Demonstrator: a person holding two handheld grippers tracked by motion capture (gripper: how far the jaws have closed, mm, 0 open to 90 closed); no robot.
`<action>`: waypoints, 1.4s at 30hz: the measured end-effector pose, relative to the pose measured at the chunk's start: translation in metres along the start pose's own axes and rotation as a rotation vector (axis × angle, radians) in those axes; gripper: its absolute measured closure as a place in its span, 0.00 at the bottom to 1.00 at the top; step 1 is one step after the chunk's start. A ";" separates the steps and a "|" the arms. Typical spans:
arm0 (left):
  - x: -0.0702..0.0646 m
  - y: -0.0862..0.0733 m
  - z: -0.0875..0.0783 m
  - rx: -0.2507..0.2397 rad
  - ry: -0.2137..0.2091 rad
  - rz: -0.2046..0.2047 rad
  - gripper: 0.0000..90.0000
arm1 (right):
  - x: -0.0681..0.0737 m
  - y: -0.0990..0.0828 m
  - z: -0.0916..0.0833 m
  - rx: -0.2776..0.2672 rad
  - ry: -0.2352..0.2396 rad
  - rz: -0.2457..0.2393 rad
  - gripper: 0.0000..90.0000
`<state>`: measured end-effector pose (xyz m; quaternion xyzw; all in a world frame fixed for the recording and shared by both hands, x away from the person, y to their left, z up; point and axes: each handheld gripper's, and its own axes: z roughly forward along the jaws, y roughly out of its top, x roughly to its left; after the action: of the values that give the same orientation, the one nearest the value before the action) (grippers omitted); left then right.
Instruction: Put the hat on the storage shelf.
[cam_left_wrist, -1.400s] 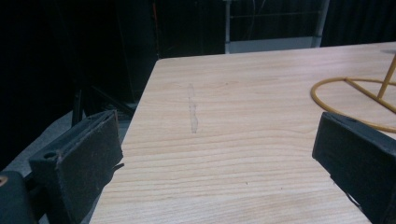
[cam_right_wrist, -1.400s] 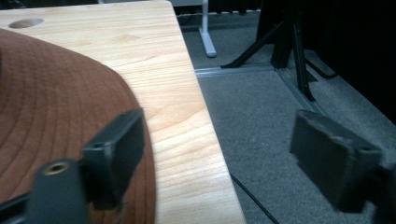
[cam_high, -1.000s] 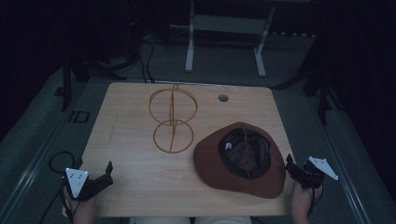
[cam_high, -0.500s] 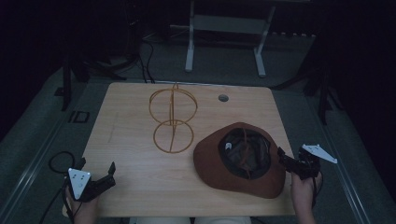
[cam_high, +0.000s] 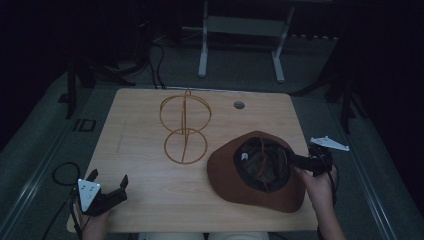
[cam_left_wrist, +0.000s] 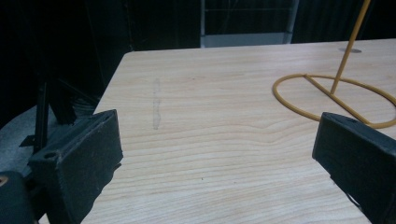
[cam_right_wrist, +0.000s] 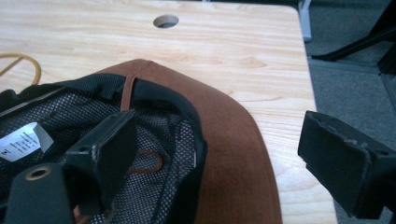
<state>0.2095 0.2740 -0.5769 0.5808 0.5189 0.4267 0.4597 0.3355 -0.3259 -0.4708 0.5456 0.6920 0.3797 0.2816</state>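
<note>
Between the spread jaws of the right gripper (cam_right_wrist: 215, 154) sits the brim of a brown hat (cam_high: 260, 195): one jaw reaches into the mesh-lined crown, the other stands off outside the brim, gripping nothing. That hat lies upside down on the near right part of the wooden table (cam_high: 145, 200), a white label (cam_right_wrist: 21, 140) inside it. Over at the near left corner, the left gripper (cam_left_wrist: 217, 163) hangs parted and empty above bare wood. Behind the hat stands a yellow wire stand (cam_high: 185, 127).

A brown hat (cam_high: 260, 192) with black mesh lining, a yellow wire stand (cam_high: 185, 127), pale wood-grain table (cam_high: 145, 195).
</note>
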 end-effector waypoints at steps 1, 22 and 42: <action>0.000 0.000 0.000 0.000 0.000 0.000 0.02 | 0.000 0.000 0.000 0.000 0.000 0.000 0.13; -0.007 -0.001 0.003 0.037 -0.037 0.023 0.02 | 0.013 -0.002 0.066 0.194 -0.050 -0.105 0.31; -0.008 -0.001 0.004 0.073 -0.048 0.014 0.02 | 0.031 -0.022 0.103 0.306 -0.234 -0.240 0.82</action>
<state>0.2126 0.2659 -0.5791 0.6110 0.5188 0.3968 0.4473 0.3984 -0.2763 -0.5452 0.5362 0.7639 0.1683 0.3171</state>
